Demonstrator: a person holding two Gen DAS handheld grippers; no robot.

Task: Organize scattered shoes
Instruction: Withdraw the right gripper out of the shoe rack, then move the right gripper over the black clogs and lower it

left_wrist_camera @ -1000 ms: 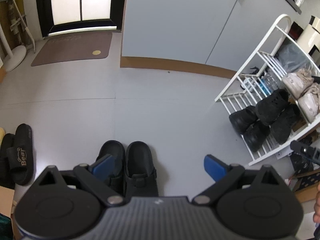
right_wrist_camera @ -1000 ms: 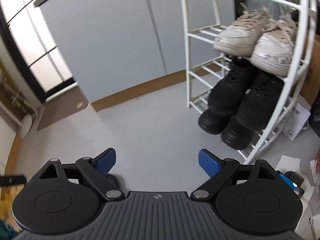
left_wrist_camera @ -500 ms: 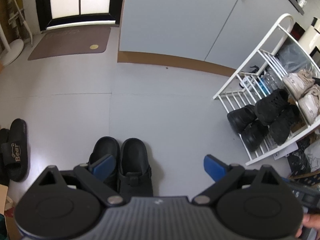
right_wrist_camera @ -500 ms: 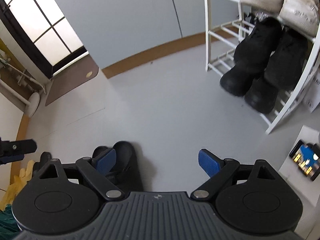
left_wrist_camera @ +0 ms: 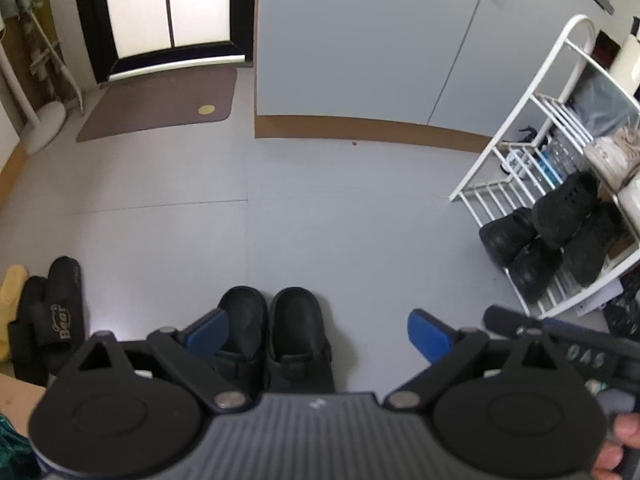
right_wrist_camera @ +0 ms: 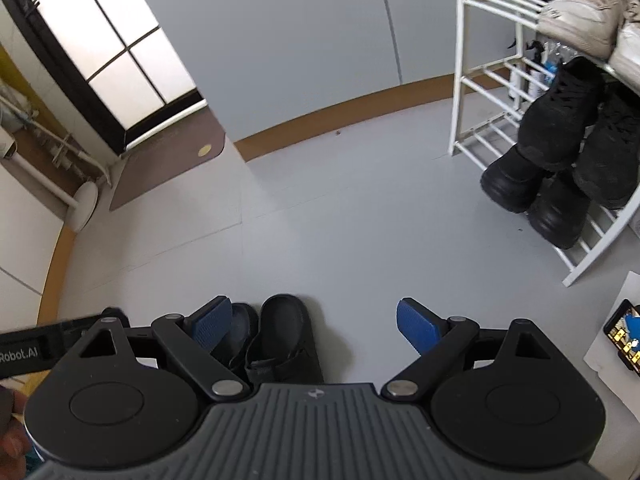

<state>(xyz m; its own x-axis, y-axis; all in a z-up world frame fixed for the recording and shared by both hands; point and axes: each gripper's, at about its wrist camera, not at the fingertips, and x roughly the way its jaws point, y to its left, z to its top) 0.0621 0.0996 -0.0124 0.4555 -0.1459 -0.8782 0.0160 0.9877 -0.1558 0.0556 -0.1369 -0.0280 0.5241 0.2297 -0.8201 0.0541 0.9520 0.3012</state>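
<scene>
A pair of black clogs (left_wrist_camera: 276,328) stands side by side on the grey floor, toes pointing away; the same clogs (right_wrist_camera: 276,332) show in the right wrist view. My left gripper (left_wrist_camera: 316,334) hovers over them, open, its left pad in front of the left clog. My right gripper (right_wrist_camera: 314,326) is open too, above the same pair, nothing between its fingers. The white wire shoe rack (left_wrist_camera: 532,152) at the right holds black shoes (left_wrist_camera: 560,224) and pale sneakers (right_wrist_camera: 580,20). Black "Bear" slides (left_wrist_camera: 56,320) lie at the far left.
A brown doormat (left_wrist_camera: 160,104) lies before the glass door (left_wrist_camera: 172,8). Grey cabinet fronts (left_wrist_camera: 360,40) with a brown skirting line the back. A phone (right_wrist_camera: 624,332) on white paper lies at the right. A yellow slipper (left_wrist_camera: 10,280) sits beside the slides.
The right gripper has swung down and left from the rack until the clogs came under it. The left gripper stayed over the clogs, shifting slightly. Both remained open.
</scene>
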